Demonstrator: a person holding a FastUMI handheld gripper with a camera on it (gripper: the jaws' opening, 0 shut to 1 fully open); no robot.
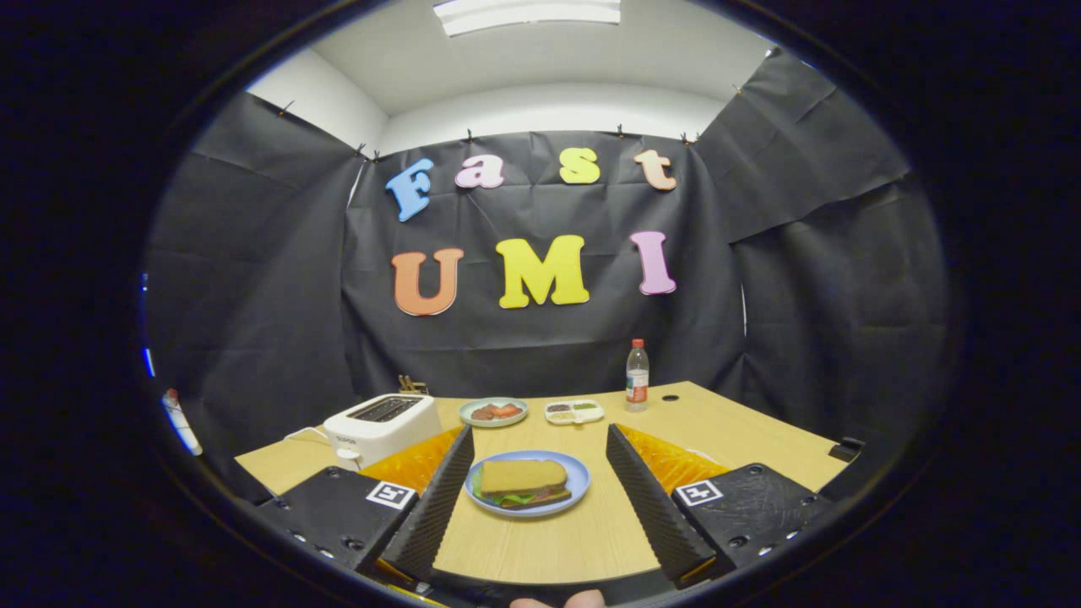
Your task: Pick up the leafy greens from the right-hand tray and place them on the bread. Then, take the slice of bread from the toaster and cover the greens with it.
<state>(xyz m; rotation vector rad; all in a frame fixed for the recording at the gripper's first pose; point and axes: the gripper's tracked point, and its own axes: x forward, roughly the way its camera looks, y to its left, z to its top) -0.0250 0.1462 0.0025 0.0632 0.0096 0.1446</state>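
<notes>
Now, gripper [535, 473] spread wide and empty, sandwich [524, 483] between its fingers, lying crosswise on blue plate [576, 481].

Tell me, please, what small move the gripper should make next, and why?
Probably just back away, fingers open. The top bread slice already covers the greens on the blue plate between the open gripper fingers, and the toaster slots look empty.

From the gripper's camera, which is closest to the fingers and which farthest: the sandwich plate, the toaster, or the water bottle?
The gripper is open.
1. Sandwich plate: between the fingers, nearest.
2. Toaster: beyond the left finger, farther back.
3. Water bottle: near the table's far edge, to the right, farthest.
</notes>
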